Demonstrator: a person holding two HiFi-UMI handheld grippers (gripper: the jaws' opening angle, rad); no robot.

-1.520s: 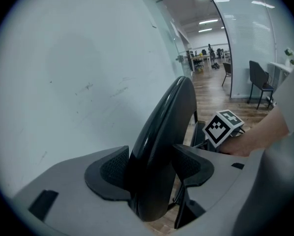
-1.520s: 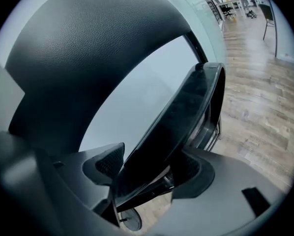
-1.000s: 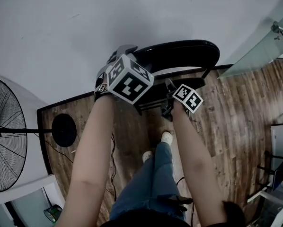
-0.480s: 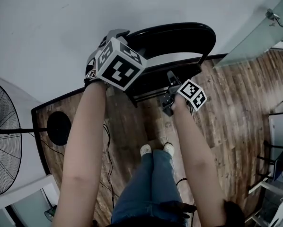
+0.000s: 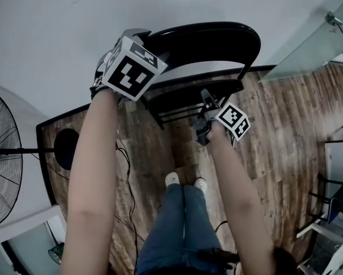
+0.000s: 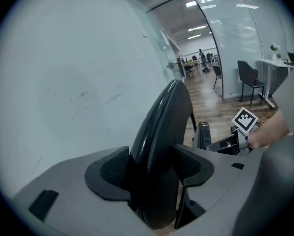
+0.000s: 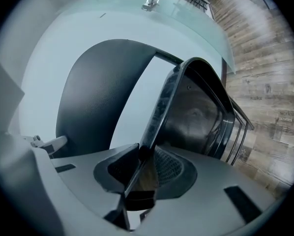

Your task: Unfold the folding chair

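Note:
The black folding chair stands folded against the white wall, its curved backrest (image 5: 209,36) above the tipped-up seat (image 5: 186,93). My left gripper (image 5: 138,37) is shut on the backrest's top edge (image 6: 161,132), with a pad pressed on each side. My right gripper (image 5: 205,98) sits lower, at the seat's front rim. In the right gripper view its jaws (image 7: 144,170) are closing, with the thin seat edge (image 7: 159,107) caught between the pads. The right gripper (image 6: 230,144) also shows in the left gripper view beside the seat (image 6: 202,134).
A standing fan (image 5: 2,159) with a round black base (image 5: 67,148) is at the left, and a cable trails over the wood floor (image 5: 275,130). A glass partition (image 5: 312,44) runs at the right. The person's shoes (image 5: 183,181) are just in front of the chair.
My right gripper has shifted a little and rolled at the seat's rim. The left gripper has kept its hold on the backrest.

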